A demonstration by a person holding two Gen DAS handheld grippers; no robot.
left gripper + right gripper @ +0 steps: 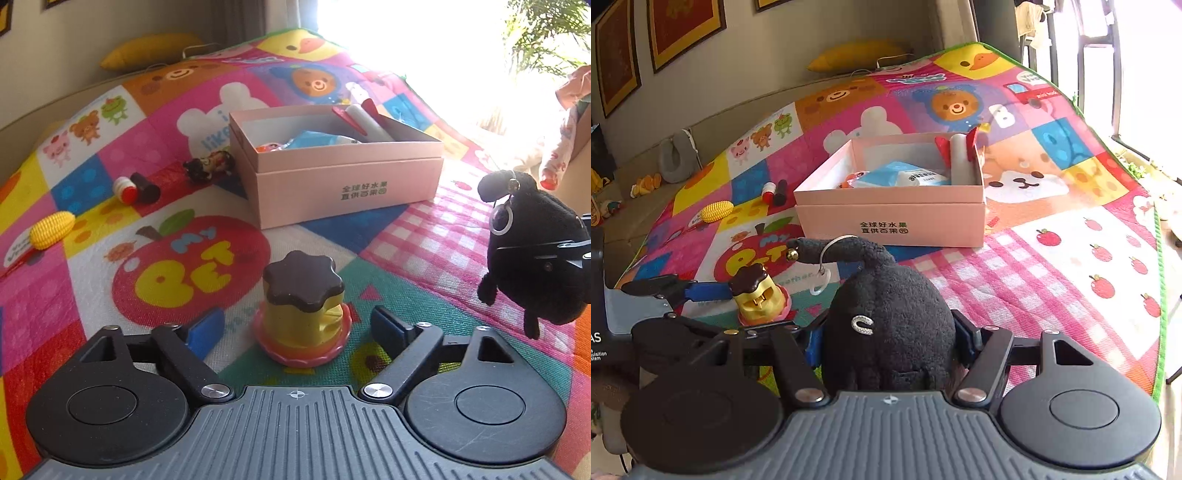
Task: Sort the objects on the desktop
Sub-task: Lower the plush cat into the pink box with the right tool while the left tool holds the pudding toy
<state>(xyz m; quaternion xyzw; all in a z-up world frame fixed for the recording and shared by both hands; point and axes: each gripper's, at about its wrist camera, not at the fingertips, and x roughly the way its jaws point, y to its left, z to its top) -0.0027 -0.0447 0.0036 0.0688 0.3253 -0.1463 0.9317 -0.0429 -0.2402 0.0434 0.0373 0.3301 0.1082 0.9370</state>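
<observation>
My right gripper [890, 343] is clamped on a black plush toy [886, 317], its blue pads pressed into the plush on both sides; in the left wrist view the toy [535, 254] hangs clear of the mat. My left gripper [295, 326] is released: its fingers [205, 328] straddle a toy pudding [301, 306] with a brown scalloped top and pink base, a gap showing on each side, so nothing is grasped. The pudding stands upright on the colourful play mat [424, 254].

Beyond it sits the pink cardboard box [343, 184], open-topped, already holding a toy rocket [364, 120] and a blue packet [325, 140]. The mat between pudding and box is bare. The mat's green edge [1161, 295] runs along the right, well apart from both grippers.

Left of the box lie a small toy cow [210, 166] just beside its wall, a red-and-white piece touching a dark cylinder [146, 188], and a yellow toy corn cob [51, 229] near the left border.
</observation>
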